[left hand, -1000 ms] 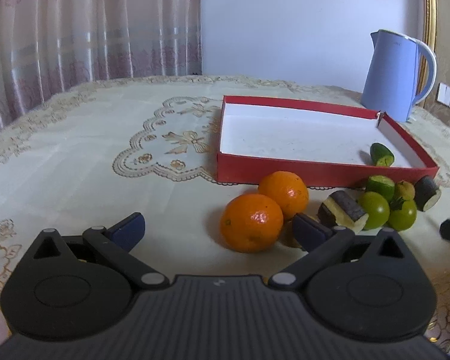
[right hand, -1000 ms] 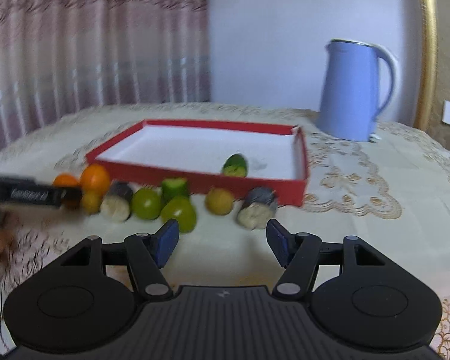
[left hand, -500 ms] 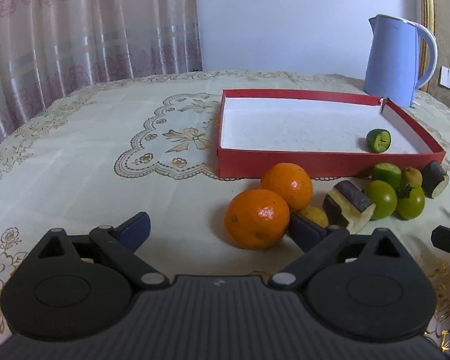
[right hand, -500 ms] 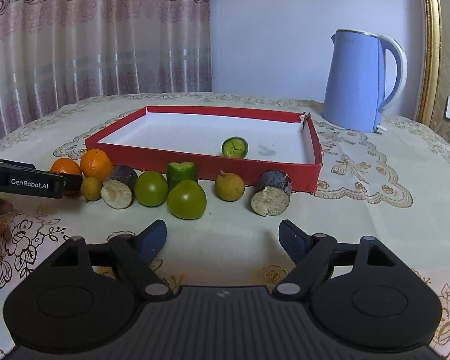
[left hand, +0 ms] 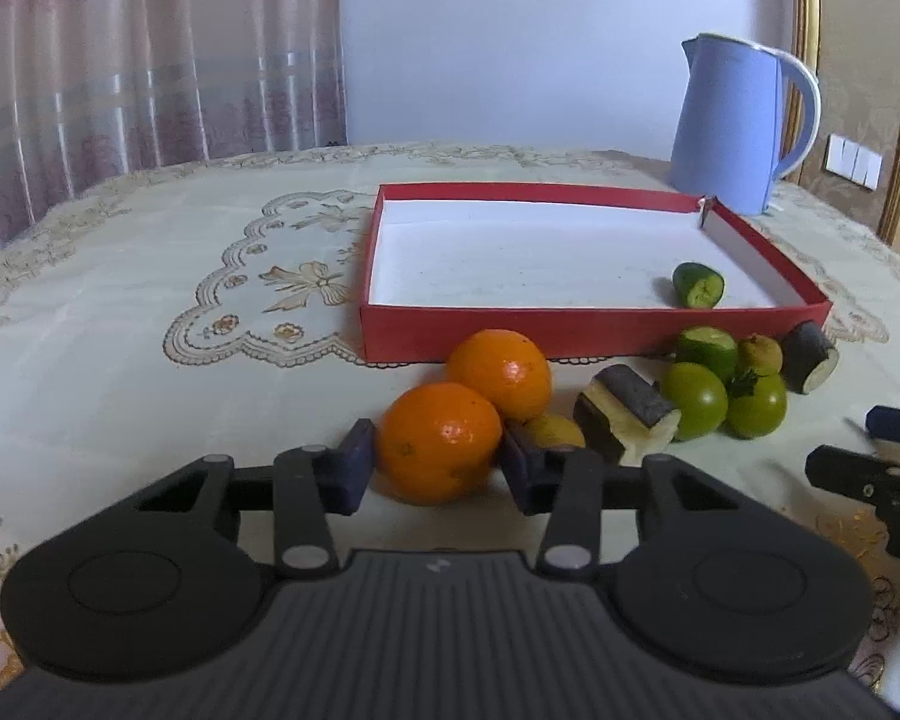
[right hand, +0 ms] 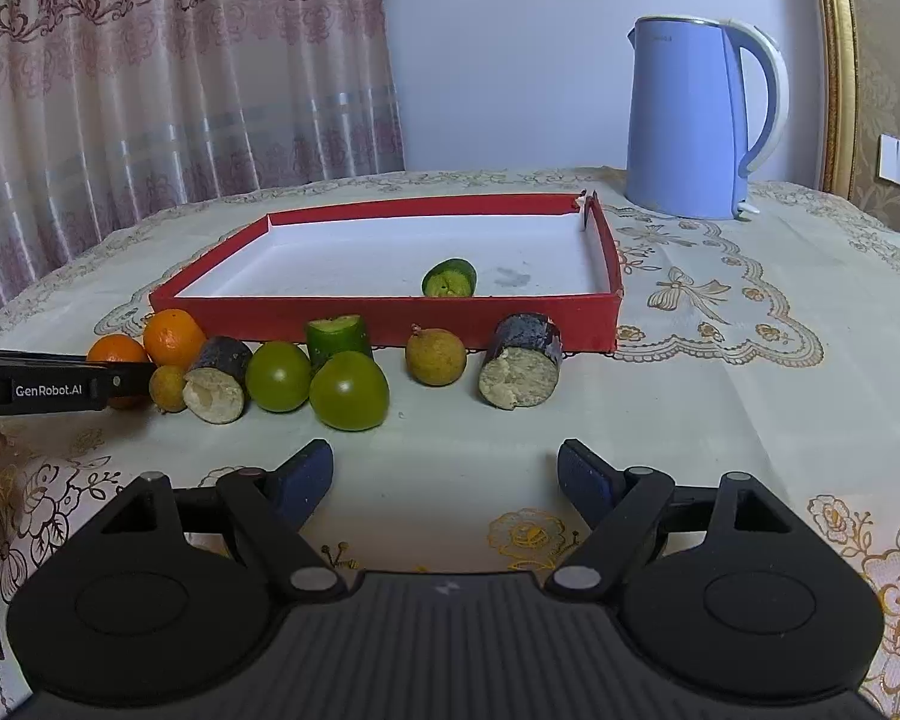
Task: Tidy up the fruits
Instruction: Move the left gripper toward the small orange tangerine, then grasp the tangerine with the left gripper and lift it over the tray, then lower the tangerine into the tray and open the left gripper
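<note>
Left gripper (left hand: pixel 432 461) tight around orange (left hand: pixel 440 443)

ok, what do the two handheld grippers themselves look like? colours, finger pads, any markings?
Both match: left gripper and right gripper have matte black bodies with ribbed centres, round discs either side, silver pivot pins, black linkage arms and dark blue pads. The left one's side reads "GenRobot.AI" in white, seen from the right wrist view. No cables or sleeves visible.

Box (right hand: pixel 384 315) centre frame, one cucumber piece (right hand: pixel 449 278) in it; fruit row (right hand: pixel 348 390) before its near wall; kettle (right hand: pixel 687 120) upper right, behind.
</note>
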`<state>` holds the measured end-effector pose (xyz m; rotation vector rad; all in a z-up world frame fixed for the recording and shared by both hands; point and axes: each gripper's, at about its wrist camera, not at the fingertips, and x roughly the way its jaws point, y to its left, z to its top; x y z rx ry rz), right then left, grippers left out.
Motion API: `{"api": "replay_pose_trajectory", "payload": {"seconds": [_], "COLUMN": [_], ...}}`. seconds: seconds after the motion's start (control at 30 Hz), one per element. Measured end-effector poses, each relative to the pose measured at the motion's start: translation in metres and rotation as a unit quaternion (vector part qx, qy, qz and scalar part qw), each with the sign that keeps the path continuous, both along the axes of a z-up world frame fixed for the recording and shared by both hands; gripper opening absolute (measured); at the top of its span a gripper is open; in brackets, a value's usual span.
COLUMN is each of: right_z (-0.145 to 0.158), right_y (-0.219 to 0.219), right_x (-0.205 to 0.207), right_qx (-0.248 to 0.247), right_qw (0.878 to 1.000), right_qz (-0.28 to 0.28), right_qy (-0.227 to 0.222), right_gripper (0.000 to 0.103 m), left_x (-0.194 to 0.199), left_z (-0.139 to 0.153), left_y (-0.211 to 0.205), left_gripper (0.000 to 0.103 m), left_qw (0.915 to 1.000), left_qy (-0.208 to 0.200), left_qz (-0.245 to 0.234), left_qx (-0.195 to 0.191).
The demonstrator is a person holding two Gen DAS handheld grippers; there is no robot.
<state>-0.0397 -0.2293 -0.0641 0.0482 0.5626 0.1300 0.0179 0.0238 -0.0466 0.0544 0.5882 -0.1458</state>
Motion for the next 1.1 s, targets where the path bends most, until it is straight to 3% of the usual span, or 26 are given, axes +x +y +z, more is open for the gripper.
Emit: {"api": "replay_pose_trajectory", "payload": {"seconds": [0.27, 0.47, 0.7, 1.1], "right_z": [0.0, -0.001, 0.0, -0.001], "right_y": [0.0, -0.001, -0.001, -0.003], "right_x": [0.001, 0.001, 0.001, 0.001], "right_qx": [0.0, 0.003, 0.005, 0.015], "right_qw": [1.0, 1.0, 1.0, 1.0], "right_qz": [0.004, 0.004, 0.004, 0.003], "right_qy": [0.004, 0.004, 0.004, 0.002], "right_gripper": [0.086, 0.086, 0.086, 0.086], "left_x": [-0.004, 0.001, 0.038, 0.131], "left_z": [0.004, 0.034, 0.061, 0.035], "left_y": [-0.006, -0.006, -0.03, -0.043], "left_gripper": [0.041, 0.041, 0.041, 0.041], "left_qw": [0.9996, 0.9988, 0.9955, 0.9988], "left_qy": [-0.013, -0.043, -0.083, -0.023], "left_qz": [0.008, -0.006, -0.019, 0.014], "left_qx": [0.023, 0.022, 0.041, 0.04]}}
